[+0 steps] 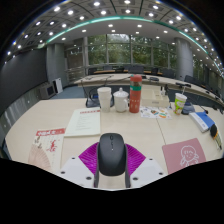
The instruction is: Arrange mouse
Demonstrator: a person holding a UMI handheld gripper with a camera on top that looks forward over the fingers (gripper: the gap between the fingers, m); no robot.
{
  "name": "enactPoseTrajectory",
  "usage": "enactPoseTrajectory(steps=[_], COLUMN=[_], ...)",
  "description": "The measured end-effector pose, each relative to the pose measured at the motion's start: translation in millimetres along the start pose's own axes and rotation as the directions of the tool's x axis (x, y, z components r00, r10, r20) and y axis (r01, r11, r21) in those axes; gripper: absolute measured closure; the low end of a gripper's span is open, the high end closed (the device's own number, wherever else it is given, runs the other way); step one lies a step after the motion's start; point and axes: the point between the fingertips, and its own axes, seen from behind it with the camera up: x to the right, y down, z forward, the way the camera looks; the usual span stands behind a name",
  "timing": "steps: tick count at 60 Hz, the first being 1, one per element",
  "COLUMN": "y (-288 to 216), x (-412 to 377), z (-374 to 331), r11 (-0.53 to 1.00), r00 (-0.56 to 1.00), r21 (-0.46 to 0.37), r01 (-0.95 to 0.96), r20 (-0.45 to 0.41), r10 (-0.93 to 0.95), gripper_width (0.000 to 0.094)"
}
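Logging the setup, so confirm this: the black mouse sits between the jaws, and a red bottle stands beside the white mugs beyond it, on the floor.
Wrong on one point. The gripper view shows the red bottle on the table, not the floor. The black mouse does sit between the jaws, with the white mugs beyond.
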Motion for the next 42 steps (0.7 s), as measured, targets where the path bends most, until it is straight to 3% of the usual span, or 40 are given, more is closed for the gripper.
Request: enactPoseTrajectory(steps=[8,14,19,26,34,42], y=[-99.3,-121.1,-107.9,-35.3,32.4,78.1], x=[56.1,130.7,201.7,276.5,313.8,333.4], z=[-62.8,-84.9,-71.3,-43.8,-14.0,2.4], r11=[0.983,0.973,0.98,0.993,0.996,0.99], r00=[0.998,0.994,0.989,0.982,0.986,0.985], r21=[0.17,0.216,0.181,0.073,-0.043,-0.104], r01=[-0.063,-0.085,-0.084,-0.095,-0.077,-0.091], r20=[-0.001,-0.046,-0.107,-0.155,-0.153,-0.155], r10=[0.064,0.097,0.104,0.105,0.07,0.074], gripper_width=[0.0583,0.0586,0.0587,0.0587,0.0585,0.0582])
